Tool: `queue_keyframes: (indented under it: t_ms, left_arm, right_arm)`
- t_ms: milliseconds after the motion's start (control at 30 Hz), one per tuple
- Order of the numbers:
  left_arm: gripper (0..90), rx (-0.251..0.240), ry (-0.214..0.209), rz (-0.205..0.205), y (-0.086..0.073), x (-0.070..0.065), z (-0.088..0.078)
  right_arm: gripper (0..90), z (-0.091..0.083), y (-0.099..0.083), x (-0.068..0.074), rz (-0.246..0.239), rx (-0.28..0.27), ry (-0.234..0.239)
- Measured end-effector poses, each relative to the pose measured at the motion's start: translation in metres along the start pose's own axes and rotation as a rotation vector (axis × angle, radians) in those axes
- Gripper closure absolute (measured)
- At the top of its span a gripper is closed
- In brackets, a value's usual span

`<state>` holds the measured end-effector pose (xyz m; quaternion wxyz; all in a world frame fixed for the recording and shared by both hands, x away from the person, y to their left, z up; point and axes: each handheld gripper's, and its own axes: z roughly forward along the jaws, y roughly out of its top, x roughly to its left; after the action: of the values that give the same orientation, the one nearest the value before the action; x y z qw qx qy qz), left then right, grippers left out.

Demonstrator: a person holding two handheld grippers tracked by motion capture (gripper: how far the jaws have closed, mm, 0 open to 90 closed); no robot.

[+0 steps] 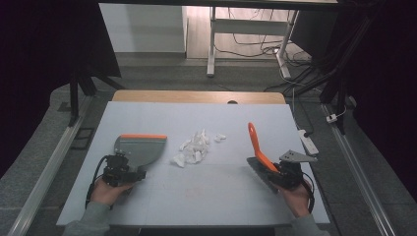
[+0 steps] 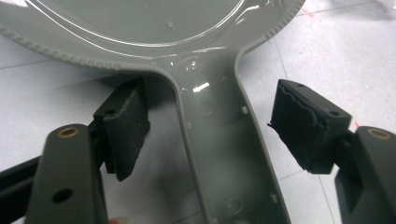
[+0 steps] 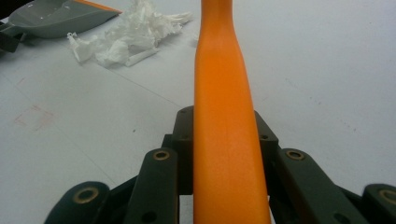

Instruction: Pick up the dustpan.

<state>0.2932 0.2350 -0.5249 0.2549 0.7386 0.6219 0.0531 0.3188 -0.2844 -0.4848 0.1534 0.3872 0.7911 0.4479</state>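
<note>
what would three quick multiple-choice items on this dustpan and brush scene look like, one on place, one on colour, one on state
1. Where does the pile of white paper scraps lie?
A. inside the dustpan
B. on the table between the dustpan and the brush
C. on the floor

2. What colour is the brush handle?
A. orange
B. blue
C. white

3. How does the left gripper stand to the grey dustpan?
A. clamped on its pan
B. far away from it
C. jaws on either side of its handle, pads not yet touching

Answers:
1 B: in the high view the scraps sit on the table between both tools.
2 A: the right gripper view shows an orange handle held in the right gripper.
3 C: the left gripper view shows gaps beside the dustpan handle.
</note>
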Motion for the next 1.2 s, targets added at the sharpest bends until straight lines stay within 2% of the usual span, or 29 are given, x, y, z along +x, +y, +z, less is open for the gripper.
queue_keyframes:
  t_ms: [300, 600, 767, 1200]
  left_arm:
    - [41.9, -0.040, 0.017, -0.044, 0.000, 0.003, 0.000]
    - [56.7, -0.061, 0.016, -0.050, 0.000, 0.004, 0.000]
    - [60.2, -0.081, 0.031, -0.061, 0.000, 0.007, -0.001]
    - [61.3, -0.104, 0.021, -0.049, -0.001, 0.012, -0.002]
  right_arm:
    - [70.3, 0.001, 0.000, 0.001, -0.009, 0.009, -0.002]
    - [70.3, 0.002, 0.000, 0.001, -0.012, 0.011, -0.009]
    - [70.2, 0.002, 0.000, 0.001, -0.018, 0.017, -0.010]
    - [70.3, 0.003, -0.001, 0.002, -0.022, 0.016, -0.016]
